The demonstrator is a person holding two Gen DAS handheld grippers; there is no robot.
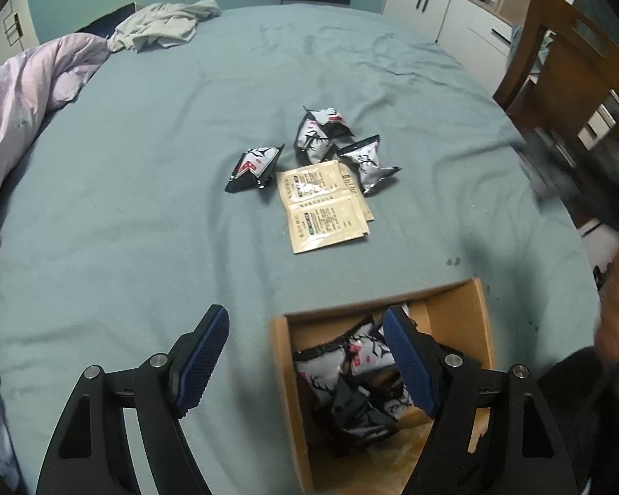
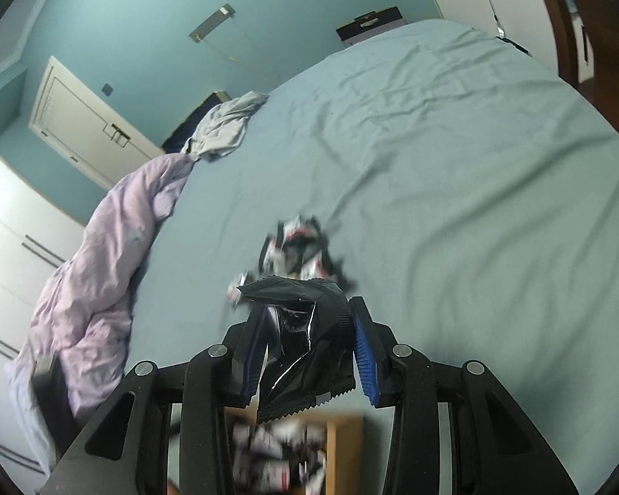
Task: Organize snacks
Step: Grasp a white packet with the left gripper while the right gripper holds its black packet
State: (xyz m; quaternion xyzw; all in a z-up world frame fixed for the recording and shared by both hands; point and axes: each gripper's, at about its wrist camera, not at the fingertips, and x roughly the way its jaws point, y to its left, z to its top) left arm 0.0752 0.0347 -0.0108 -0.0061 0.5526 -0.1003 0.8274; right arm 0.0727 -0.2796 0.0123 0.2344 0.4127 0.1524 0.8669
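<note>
— Fingers first: how do the two grippers stand?
— Left gripper (image 1: 305, 354) is spread wide and grasps nothing; one blue pad hangs over the bed sheet (image 1: 165, 206), the other over the cardboard box (image 1: 458, 313). Right gripper (image 2: 307, 350) is clamped on a black snack packet (image 2: 309, 342), which stands upright between the pads with its serrated bottom edge hanging just above the box (image 2: 342, 445).
— And the bigger things around them?
— A blue-green sheet covers the whole bed, with a lilac duvet (image 1: 16, 123) bunched along its left side and a grey garment (image 1: 165, 27) crumpled at the far end. A wooden chair (image 1: 569, 66) stands at the right.
— Where are the snacks?
— Several grey-and-black packets lie inside the box (image 1: 350, 375). Mid-bed, three more loose packets (image 1: 315, 136) sit close together, touching two flat beige sachets (image 1: 326, 206) that overlap each other
</note>
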